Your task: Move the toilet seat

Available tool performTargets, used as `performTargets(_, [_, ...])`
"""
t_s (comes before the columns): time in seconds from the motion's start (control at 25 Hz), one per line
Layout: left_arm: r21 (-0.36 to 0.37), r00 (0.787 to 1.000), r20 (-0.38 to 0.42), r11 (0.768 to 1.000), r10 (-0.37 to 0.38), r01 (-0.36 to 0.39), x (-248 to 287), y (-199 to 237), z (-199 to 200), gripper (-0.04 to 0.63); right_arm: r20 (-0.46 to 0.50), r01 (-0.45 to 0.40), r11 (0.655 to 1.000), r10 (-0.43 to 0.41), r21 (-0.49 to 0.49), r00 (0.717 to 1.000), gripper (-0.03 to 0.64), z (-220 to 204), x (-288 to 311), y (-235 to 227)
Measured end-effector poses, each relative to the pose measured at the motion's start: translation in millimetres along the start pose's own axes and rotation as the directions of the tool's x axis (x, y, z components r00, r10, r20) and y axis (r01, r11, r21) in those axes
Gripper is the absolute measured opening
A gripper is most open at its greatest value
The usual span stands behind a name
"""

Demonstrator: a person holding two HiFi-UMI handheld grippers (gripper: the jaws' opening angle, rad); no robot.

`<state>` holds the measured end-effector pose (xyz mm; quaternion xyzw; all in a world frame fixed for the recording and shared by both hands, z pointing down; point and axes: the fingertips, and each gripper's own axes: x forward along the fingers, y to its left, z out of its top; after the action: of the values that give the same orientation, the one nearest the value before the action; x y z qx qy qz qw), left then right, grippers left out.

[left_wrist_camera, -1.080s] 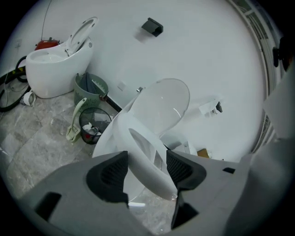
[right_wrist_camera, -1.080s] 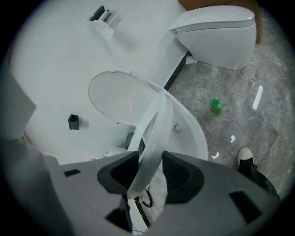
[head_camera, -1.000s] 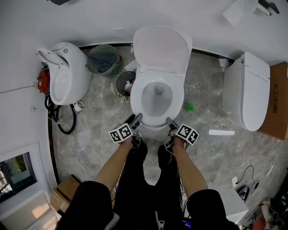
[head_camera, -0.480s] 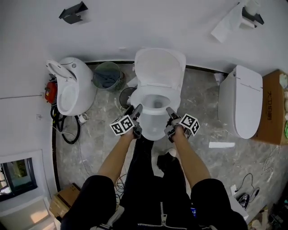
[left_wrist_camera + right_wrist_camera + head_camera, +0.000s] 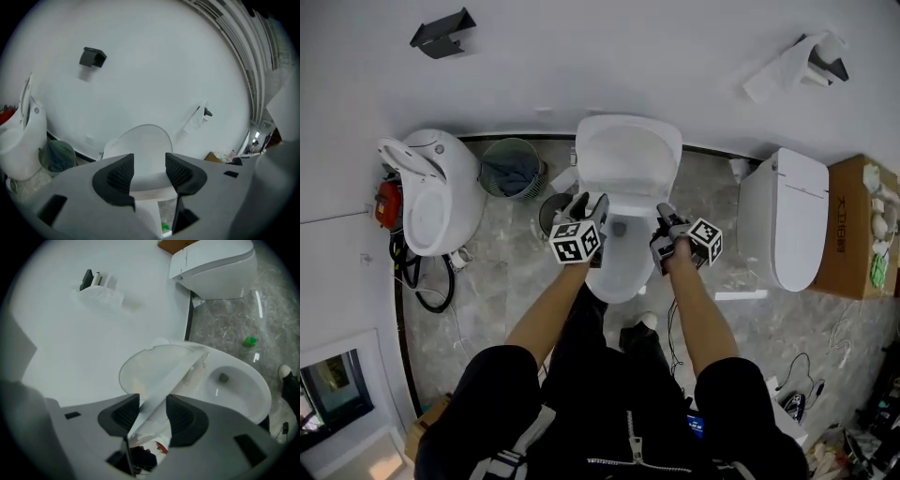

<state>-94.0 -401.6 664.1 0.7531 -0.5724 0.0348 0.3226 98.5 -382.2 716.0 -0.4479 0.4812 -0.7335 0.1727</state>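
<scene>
While the lid (image 5: 628,159) leans back against the wall, the left tool (image 5: 591,206) has its jaws partway apart; they have just been closing on the left edge of the toilet seat (image 5: 148,183), which fills the gap between them. Across the bowl (image 5: 619,274), the right tool (image 5: 668,221) clamps the seat's right edge, holding it tilted above the rim.

1. Seat (image 5: 176,373), toilet (image 5: 619,274), wall (image 5: 581,66): white.
2. Floor (image 5: 516,272): grey marble with pale veining.
3. Left tongs (image 5: 589,204), right tongs (image 5: 667,217): grey bodies, black ribbed pads, cubes with black-and-white square markers.
4. Bin (image 5: 510,167): pale green.
5. Box (image 5: 853,225): brown cardboard.
6. Clothes (image 5: 609,403): black.
7. Scrap (image 5: 250,341) on floor: bright green.
</scene>
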Motion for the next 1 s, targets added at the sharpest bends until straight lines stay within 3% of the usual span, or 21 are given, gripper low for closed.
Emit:
performTargets(0.36, [0.085, 0.997, -0.021, 0.994, -0.074, 0.076, 57, 6, 47, 0.235, 0.123, 0.011, 0.999, -0.017, 0.050, 0.992, 0.192, 32, 34, 34])
performTargets(0.44, [0.146, 0.996, -0.018, 0.986, -0.082, 0.084, 64, 7, 58, 0.176, 0.151, 0.003, 0.998, -0.011, 0.056, 0.989, 0.195, 39, 43, 43])
performTargets(0.64, [0.272, 0.991, -0.001, 0.953, -0.137, 0.132, 61, 5, 77, 0.121, 0.207, -0.004, 0.997, -0.013, 0.083, 0.978, 0.198, 58, 64, 56])
performTargets(1.0, [0.311, 0.983, -0.065, 0.933, -0.171, 0.183, 48, 32, 73, 0.089, 0.285, -0.005, 0.991, -0.034, 0.134, 0.958, 0.202, 82, 98, 73])
